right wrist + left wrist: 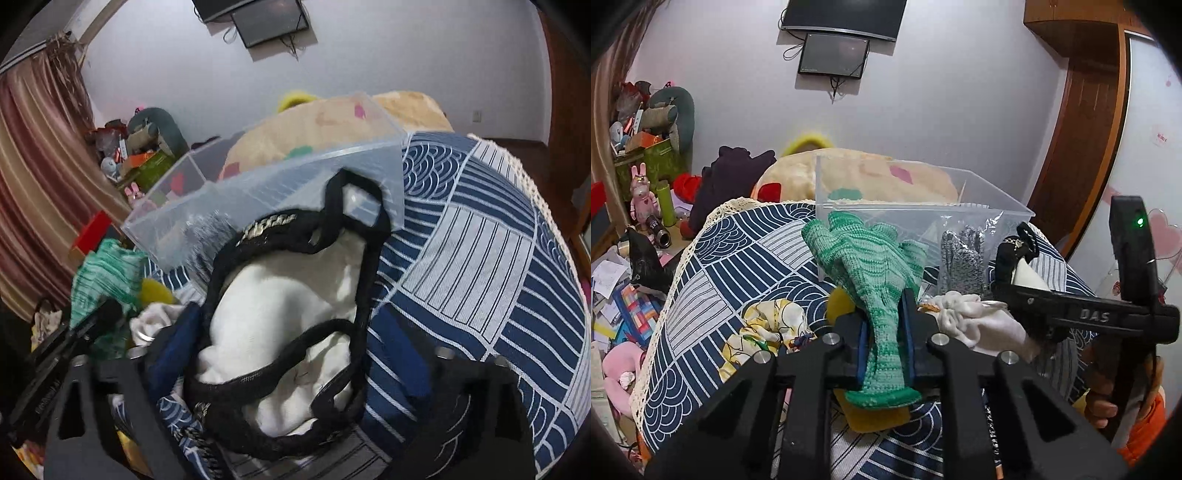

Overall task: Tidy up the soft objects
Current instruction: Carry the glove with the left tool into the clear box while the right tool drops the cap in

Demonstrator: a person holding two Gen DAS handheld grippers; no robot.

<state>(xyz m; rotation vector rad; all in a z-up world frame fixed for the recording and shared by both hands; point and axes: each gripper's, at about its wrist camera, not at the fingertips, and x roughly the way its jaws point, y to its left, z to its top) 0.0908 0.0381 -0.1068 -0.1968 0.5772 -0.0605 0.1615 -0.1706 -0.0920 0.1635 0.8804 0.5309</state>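
on my left wrist view the left gripper [884, 332] is clamped on a green glove [875, 273], pinched near its cuff between the blue pads [862, 347]; the glove's fingers fan up and forward so that in this view they overlap the near wall of the clear bin [993, 201]. the bin sits on the blue patterned cloth [738, 266], and a grey glove in a plastic bag [962, 258] leans at its near wall. under and beside the green glove i see a yellow sponge [842, 302], a floral scrunchie [768, 325] to the left and a white cloth [964, 317] to the right, all lying on the blue cloth. the right gripper [1015, 284] reaches in from the right of that view, holding a white pouch with black trim [1023, 258] just in front of the bin. on my right wrist view the pouch [280, 306] fills the space between the blue pads [173, 350], and its black strap [354, 192] loops up against the bin's wall [258, 206]; the jaws stand wide with the pouch between them, but i cannot tell whether they squeeze it or only cradle it. the green glove [107, 273] shows at the left of that view, beside the left gripper's fingers [99, 317].
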